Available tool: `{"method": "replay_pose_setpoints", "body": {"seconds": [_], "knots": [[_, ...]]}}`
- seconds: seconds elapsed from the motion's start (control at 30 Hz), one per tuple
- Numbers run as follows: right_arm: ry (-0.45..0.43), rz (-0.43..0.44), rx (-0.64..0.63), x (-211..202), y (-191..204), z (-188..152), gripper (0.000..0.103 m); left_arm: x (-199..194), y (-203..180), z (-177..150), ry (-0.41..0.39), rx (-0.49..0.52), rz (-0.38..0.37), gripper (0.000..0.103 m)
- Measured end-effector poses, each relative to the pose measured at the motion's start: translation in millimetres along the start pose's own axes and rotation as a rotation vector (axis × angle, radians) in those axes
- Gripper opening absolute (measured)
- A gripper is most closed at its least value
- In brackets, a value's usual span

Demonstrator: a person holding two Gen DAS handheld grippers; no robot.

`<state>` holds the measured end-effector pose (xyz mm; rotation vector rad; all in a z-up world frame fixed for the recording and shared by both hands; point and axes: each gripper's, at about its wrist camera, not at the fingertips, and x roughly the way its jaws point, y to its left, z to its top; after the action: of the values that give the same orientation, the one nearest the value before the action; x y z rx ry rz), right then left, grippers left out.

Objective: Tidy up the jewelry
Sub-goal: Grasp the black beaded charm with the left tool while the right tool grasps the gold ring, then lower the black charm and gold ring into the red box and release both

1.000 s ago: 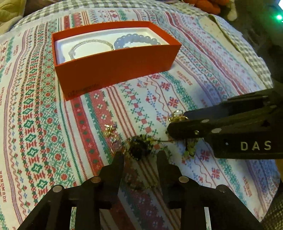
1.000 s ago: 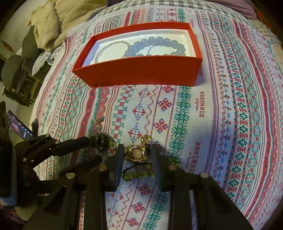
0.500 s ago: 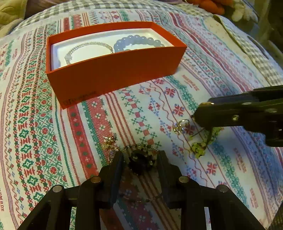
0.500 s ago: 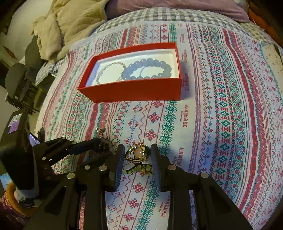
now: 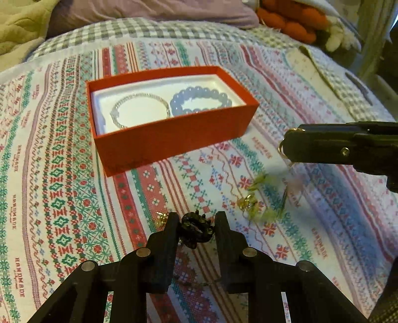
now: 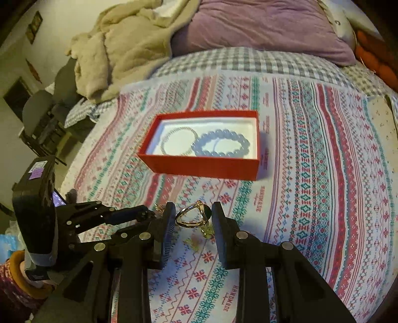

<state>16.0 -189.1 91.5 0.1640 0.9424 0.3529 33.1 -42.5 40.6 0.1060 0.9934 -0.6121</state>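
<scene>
A red box with a white lining sits on the patterned cloth and holds a silver bracelet and a blue bead bracelet. My left gripper is shut on a dark beaded pendant, lifted off the cloth. My right gripper is shut on a gold pendant and holds it above the cloth; yellow-green beads trail below it. A small gold piece lies by the left finger.
The patterned cloth covers a bed with a checked sheet. A purple pillow and a beige blanket lie at the back. Orange items are at the far right. A chair stands left of the bed.
Both grippers have risen from the cloth with their pieces. The right gripper has moved up and away to the right, pulling the yellow-green beads with it. The box looks farther off.
</scene>
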Motion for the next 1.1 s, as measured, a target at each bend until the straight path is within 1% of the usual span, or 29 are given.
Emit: {"method": "replay_pose_setpoints", "body": {"seconds": [0.2, 0.4, 0.6, 0.83, 1.1], "knots": [[0.043, -0.012, 0.048, 1.8, -8.8, -3.0, 0.031, -3.8, -0.7, -5.5, 0.005, 0.003, -0.010, 0.023], [0.043, -0.026, 0.076, -0.7, -17.3, -3.2, 0.032, -14.6, -0.9, -2.2, -0.022, -0.002, -0.019, 0.023], [0.023, -0.028, 0.084, -7.1, -17.8, 2.1, 0.032, -26.9, 3.0, 9.3, -0.060, -0.008, -0.011, 0.023], [-0.008, -0.027, 0.086, -11.5, -17.4, 15.3, 0.032, -37.4, 16.7, 29.1, -0.112, -0.048, 0.013, 0.023], [-0.038, -0.031, 0.089, -6.3, -18.9, 34.8, 0.032, -32.6, 24.8, 49.7, -0.143, -0.062, 0.042, 0.023]]}}
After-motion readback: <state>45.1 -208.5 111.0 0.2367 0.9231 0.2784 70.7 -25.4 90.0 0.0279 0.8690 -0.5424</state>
